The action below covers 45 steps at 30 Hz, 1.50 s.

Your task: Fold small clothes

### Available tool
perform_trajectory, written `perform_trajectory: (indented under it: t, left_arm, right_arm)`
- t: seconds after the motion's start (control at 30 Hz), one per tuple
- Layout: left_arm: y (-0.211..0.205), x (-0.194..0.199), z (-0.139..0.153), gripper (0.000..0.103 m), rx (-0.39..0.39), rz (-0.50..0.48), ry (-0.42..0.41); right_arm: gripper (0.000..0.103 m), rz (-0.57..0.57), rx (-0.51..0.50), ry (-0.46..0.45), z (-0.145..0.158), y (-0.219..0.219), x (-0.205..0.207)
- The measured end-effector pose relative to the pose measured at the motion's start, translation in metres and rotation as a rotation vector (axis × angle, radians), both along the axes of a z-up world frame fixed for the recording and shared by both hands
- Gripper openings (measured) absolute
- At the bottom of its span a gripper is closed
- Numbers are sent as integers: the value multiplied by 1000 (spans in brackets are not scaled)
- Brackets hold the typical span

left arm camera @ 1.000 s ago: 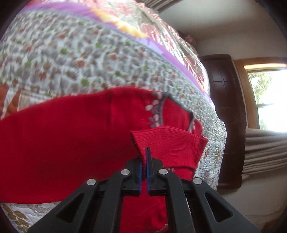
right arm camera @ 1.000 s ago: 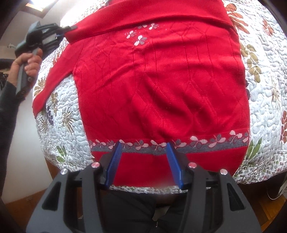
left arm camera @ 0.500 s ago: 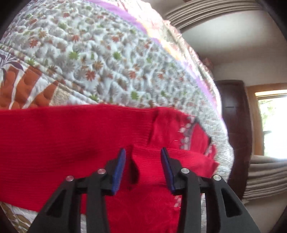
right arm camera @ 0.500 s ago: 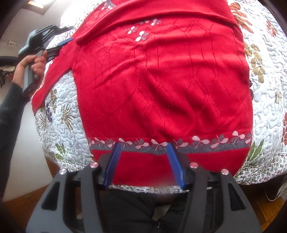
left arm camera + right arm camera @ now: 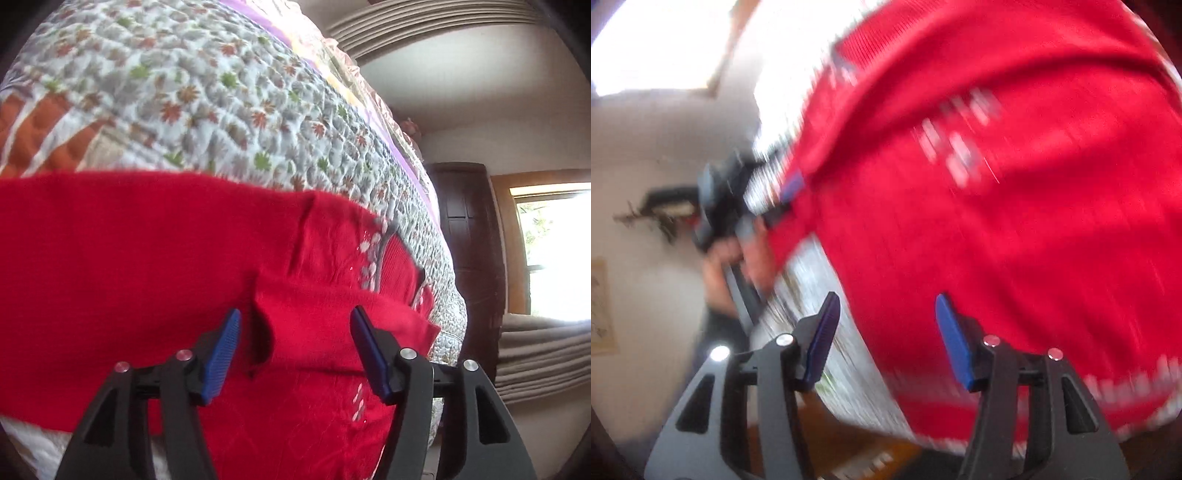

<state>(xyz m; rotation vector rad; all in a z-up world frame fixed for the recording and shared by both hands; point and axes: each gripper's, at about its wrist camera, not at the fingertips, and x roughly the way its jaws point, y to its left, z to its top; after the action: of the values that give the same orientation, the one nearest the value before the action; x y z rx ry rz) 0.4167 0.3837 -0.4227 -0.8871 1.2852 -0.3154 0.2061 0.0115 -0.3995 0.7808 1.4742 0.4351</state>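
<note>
A small red knitted sweater [image 5: 147, 258] with a grey flowered band lies spread on a quilted bedspread [image 5: 184, 92]. In the left wrist view its sleeve cuff [image 5: 332, 325] is folded over onto the body. My left gripper [image 5: 293, 350] stands open just above that cuff, which lies loose between the blue pads. The right wrist view is blurred by motion. There the sweater [image 5: 997, 203] fills the right side, and my right gripper [image 5: 886, 339] is open over its left edge and the bed's side, holding nothing. The left gripper [image 5: 738, 199] and a hand [image 5: 753, 258] show at the sweater's far left.
The bed's edge [image 5: 842, 354] drops to a wooden floor [image 5: 857, 443] below the right gripper. A dark wooden door [image 5: 469, 258], a bright window [image 5: 554, 258] and grey curtains [image 5: 535, 354] stand beyond the bed's far side.
My left gripper opened and let go of the sleeve cuff, which now rests on the sweater. My right gripper swung quickly left from the hem toward the sweater's left side.
</note>
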Motion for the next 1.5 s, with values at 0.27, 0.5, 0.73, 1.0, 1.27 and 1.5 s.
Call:
perform_trajectory:
  t: [0.27,0.5,0.73,1.0,1.27,1.5]
  left_arm:
    - [-1,21,-13,18,6,-69,28]
    - [-8,30,-1,7,78,-120,-22]
    - [-7,31,-7,12,131,-128,32]
    - [29,-26,39,62,83,52,-78]
    - [178,-205,35,79,99,612,42]
    - [300,-288,63,84,207,915,-18]
  right_arm:
    - [49,-249,175,127,-80,15,92]
    - [5,-305,203,137,-82,17,99]
    - [12,-197,84,132,-72,29,98]
    - [48,67,-52,-4,-20,45,79]
    - [59,291,-175,-56,11,54,7]
    - [61,349,-168,-12,13,93,-21]
